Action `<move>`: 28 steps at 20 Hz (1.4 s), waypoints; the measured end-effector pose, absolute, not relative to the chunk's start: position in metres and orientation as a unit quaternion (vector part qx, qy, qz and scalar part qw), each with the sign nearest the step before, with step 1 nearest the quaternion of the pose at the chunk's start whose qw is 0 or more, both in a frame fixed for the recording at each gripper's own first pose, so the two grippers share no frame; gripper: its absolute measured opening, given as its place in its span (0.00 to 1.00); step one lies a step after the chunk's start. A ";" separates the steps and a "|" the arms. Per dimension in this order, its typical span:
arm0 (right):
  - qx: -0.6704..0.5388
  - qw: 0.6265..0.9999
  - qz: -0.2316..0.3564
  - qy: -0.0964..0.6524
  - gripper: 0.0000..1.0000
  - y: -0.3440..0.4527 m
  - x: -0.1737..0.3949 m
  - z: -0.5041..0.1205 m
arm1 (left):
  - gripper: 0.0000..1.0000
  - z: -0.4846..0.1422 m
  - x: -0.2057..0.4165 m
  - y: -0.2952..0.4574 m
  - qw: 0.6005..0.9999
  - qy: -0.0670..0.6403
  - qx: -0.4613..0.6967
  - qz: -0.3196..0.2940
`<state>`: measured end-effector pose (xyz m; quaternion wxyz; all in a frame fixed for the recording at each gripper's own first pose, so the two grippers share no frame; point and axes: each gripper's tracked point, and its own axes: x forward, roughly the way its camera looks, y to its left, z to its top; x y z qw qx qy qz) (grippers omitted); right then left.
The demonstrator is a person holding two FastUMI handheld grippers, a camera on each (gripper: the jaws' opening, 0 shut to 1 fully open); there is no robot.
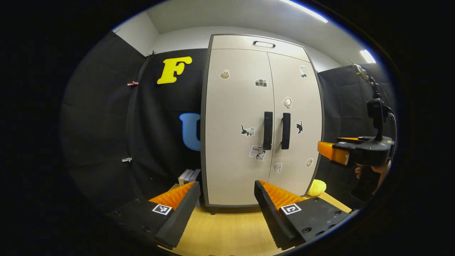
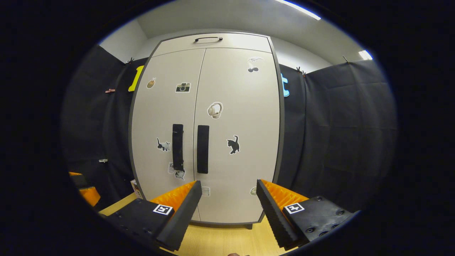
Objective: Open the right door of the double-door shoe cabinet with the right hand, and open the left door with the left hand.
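Both doors of the shoe cabinet (image 1: 263, 121) are shut; left gripper (image 1: 225, 193) and right gripper (image 2: 229, 192) hover nearby, jaws wide, holding nothing.

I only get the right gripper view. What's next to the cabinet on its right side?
Observer: In the left gripper view, a small yellow bumpy thing sits on the table by the shoe cabinet's bottom right corner.
Operator: And the other side?
Observer: A few books stand by its bottom left corner.
Operator: Where's my gripper?
Observer: The right gripper hangs off to the cabinet's right, roughly level with the bottoms of the door handles, held by a hand.
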<state>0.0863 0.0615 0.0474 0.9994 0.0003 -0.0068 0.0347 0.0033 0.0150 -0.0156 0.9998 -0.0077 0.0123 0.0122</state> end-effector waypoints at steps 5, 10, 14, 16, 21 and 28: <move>0.014 0.999 0.043 -0.019 0.97 0.086 0.128 0.070 | 0.95 -0.020 -0.002 0.032 0.999 0.014 -0.001 0.032; 0.000 0.998 0.052 -0.028 0.98 0.111 0.172 0.088 | 0.95 -0.035 -0.008 0.048 0.999 0.025 -0.006 0.047; -0.011 0.998 0.049 -0.034 0.97 0.122 0.202 0.093 | 0.95 -0.039 -0.014 0.062 0.997 0.025 0.009 0.066; -0.019 0.998 0.046 -0.034 0.97 0.123 0.215 0.090 | 0.95 -0.040 -0.017 0.068 0.997 0.027 0.009 0.075; -0.015 0.999 0.048 0.000 0.98 0.126 0.239 0.065 | 0.95 -0.043 -0.022 0.080 0.995 0.031 -0.001 0.093; -0.016 0.998 0.053 0.007 0.86 0.128 0.244 0.059 | 0.95 -0.044 -0.024 0.084 0.994 0.031 0.001 0.103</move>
